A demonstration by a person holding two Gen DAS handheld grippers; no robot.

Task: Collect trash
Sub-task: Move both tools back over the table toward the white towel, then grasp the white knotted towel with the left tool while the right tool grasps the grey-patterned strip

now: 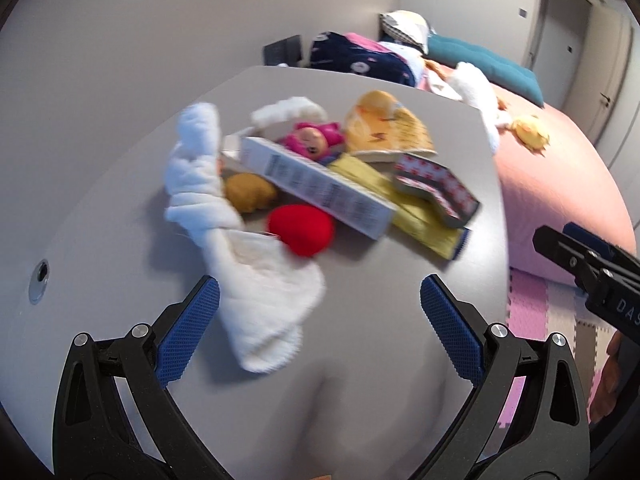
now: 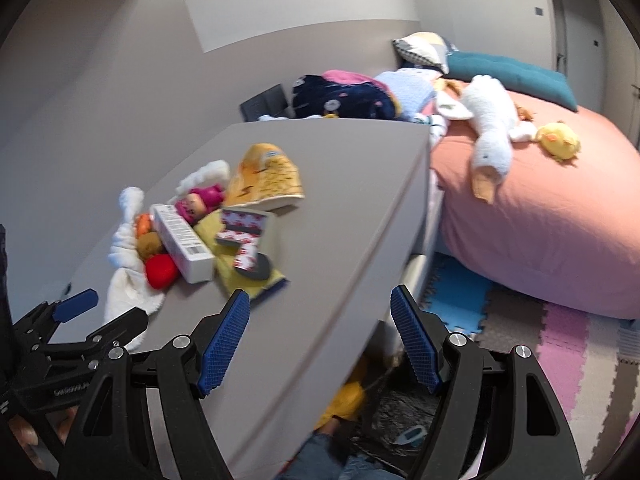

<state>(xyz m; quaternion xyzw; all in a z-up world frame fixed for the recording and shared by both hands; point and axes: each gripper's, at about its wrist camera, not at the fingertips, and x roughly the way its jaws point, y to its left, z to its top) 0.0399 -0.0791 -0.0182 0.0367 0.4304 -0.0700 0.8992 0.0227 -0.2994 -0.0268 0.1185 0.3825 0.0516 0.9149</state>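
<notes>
Grey bench (image 1: 380, 360) fills the left wrist view, carrying a clutter pile: white box (image 1: 316, 186), yellow packet (image 1: 416, 212), red ball (image 1: 301, 229), white cloth (image 1: 256, 292). Left gripper (image 1: 320, 304) fingers spread wide, nothing between, cloth just ahead. Right wrist view: right gripper (image 2: 320, 334) fingers wide, empty, over the bench edge; pile sits beyond; pink bed (image 2: 540, 216) alongside.

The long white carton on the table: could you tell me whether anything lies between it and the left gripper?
Yes. A white plush toy stretches across the table just ahead of the open left gripper, and a red plush sits against the carton's near side.
</notes>
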